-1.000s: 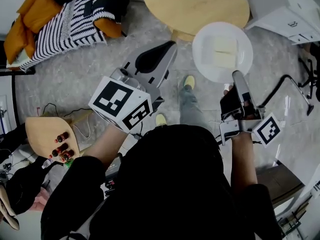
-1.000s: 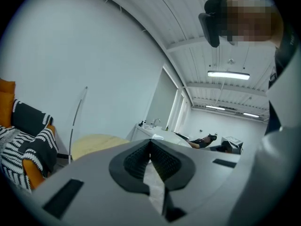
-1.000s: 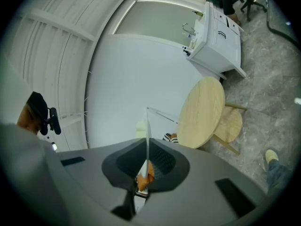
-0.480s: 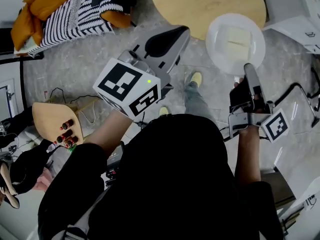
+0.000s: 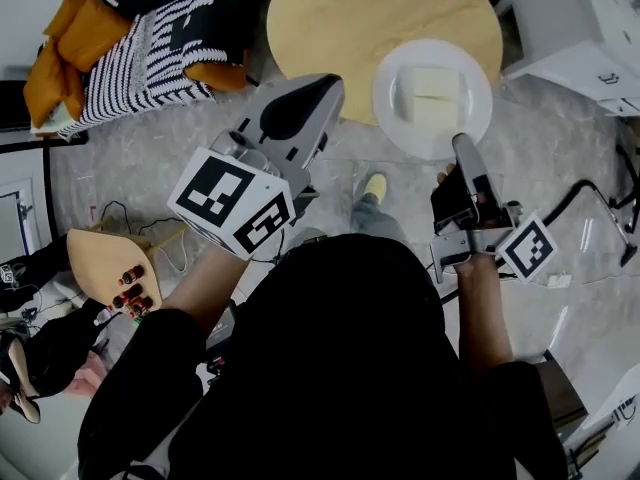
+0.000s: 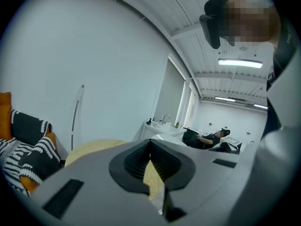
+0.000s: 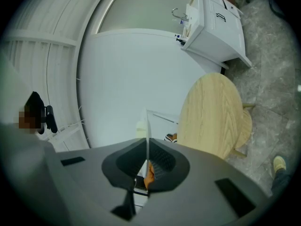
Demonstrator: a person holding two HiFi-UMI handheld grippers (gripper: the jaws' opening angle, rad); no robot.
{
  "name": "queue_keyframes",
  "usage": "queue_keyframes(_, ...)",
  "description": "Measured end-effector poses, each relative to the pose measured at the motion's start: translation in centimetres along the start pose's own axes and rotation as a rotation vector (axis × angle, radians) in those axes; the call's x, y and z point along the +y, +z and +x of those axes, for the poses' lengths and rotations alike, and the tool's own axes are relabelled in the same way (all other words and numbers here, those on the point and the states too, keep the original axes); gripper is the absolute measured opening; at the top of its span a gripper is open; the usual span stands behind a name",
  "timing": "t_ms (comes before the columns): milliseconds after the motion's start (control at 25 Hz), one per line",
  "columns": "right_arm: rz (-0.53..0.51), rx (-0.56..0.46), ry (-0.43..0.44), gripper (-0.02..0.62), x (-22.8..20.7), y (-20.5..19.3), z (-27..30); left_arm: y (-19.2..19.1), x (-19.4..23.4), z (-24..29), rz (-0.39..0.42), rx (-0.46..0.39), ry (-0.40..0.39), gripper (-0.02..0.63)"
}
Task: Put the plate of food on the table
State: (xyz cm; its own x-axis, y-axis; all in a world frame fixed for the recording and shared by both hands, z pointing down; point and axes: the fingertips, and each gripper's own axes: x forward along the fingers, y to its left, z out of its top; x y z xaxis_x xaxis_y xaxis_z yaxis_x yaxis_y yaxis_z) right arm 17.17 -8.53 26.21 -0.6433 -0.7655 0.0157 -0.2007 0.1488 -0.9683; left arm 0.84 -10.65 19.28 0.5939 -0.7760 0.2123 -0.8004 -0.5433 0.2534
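**A:** Start on the left. What are those fingers doing?

**B:** The left gripper (image 5: 318, 93) has its fingers drawn almost together, with only a slit between them and nothing in it. The round table (image 5: 350, 18) lies just past their tips.

**A:** And the plate?

**B:** The plate (image 5: 478, 93) sticks out ahead of the right fingertips, and its far half overlaps the near edge of the table. The food (image 5: 430, 96), some pale blocks, lies in the middle of it. I'd say it isn't set down yet.

**A:** So the right side carries it alone?

**B:** Yes. The right gripper (image 5: 463, 148) is closed on the near rim. In its own view the thin white edge runs straight between the pads.

**A:** How will it handle?

**B:** It's stiff, smooth and breakable. Held by one rim, all its weight hangs beyond the fingertips, so it will want to droop or twist in the pads. The blocks look loose and could slide if it tips.

**A:** Is there a better hold?

**B:** Keep the rim deep between the pads and the plate level. The free fingers could steady the opposite rim.
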Motion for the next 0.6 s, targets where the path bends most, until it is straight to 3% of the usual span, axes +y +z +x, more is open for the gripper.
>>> queue_keyframes(360,-0.036,0.009,0.039,0.02,0.1,0.6,0.4,0.0,0.1,-0.9,0.02,-0.015,0.023,0.006)
queue_keyframes(600,-0.037,-0.013,0.02,0.02,-0.5,2.7,1.4,1.1,0.7,0.3,0.059,-0.033,0.039,0.006)
